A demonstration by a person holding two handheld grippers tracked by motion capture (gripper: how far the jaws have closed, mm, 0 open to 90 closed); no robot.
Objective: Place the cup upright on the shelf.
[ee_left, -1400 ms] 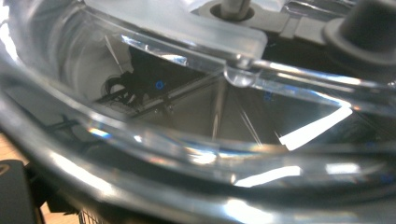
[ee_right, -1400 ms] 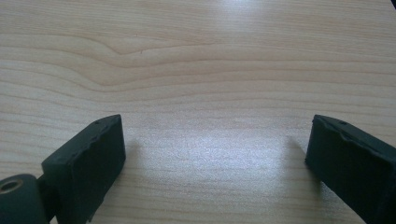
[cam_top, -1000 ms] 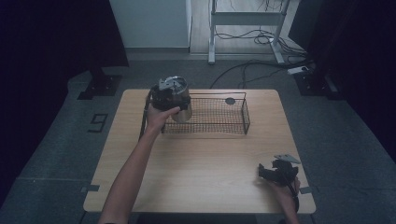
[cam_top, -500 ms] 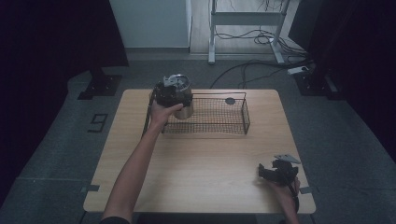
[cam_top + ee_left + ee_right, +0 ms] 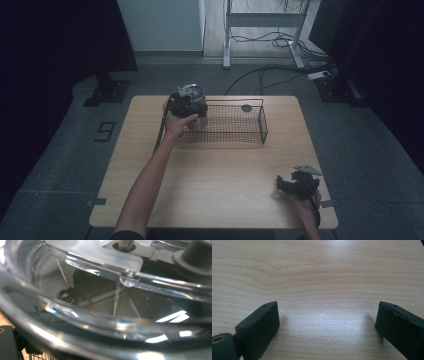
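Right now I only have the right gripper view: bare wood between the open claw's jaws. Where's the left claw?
Observer: The left claw is at the left end of the wire basket, gripping a clear lidded container.
Operator: Anything else in that basket?
Observer: One small dark round thing, near its far right side.
Operator: Where on the table is my right claw?
Observer: The right claw is at the near right corner of the table, well apart from the basket.

Black wire basket (image 5: 235, 125), pale woodgrain table (image 5: 225, 170)
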